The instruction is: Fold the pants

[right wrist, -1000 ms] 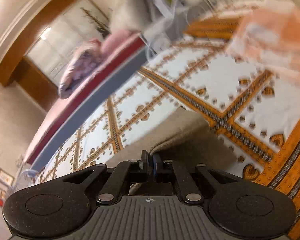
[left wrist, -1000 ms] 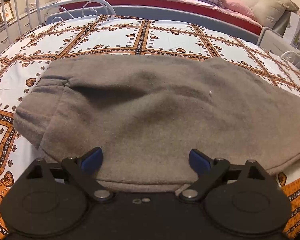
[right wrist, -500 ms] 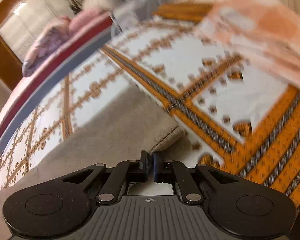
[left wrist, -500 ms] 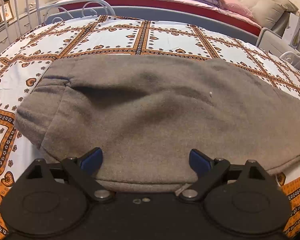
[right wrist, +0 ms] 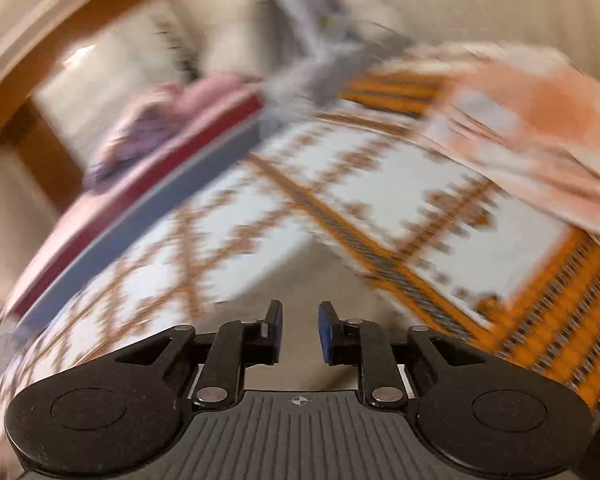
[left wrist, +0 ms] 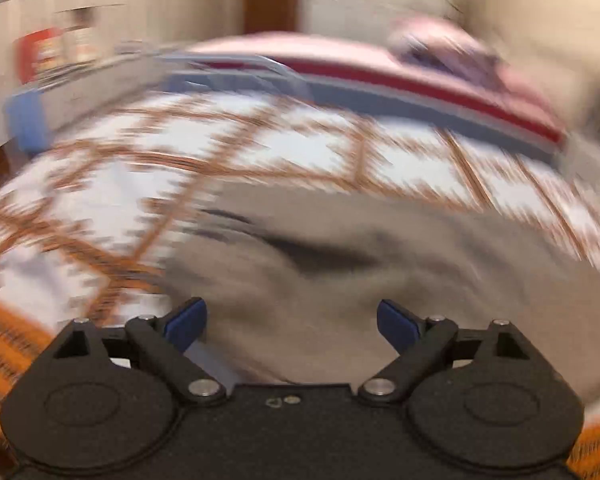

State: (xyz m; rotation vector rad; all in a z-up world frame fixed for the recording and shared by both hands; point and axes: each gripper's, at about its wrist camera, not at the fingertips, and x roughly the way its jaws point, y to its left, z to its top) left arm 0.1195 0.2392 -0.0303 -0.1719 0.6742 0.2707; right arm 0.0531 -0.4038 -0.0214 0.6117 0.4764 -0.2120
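Grey-brown fleece pants [left wrist: 380, 280] lie flat on a bed with an orange and white patterned sheet [left wrist: 280, 148]. The left wrist view is blurred by motion. My left gripper [left wrist: 292, 322] is open and empty, low over the near edge of the pants toward their waist end. In the right wrist view, also blurred, my right gripper [right wrist: 299, 330] is open by a narrow gap, empty, over the pant leg end [right wrist: 312, 276].
A second bed with a red and blue edge [left wrist: 420, 92] and a bundled quilt stands behind. A peach patterned cloth [right wrist: 540, 128] lies on the sheet at the far right. Shelving stands at the far left [left wrist: 60, 60].
My right gripper was shut on the pant leg end and has opened, letting it go. My left gripper has swung quickly to the left and tilted up, staying open.
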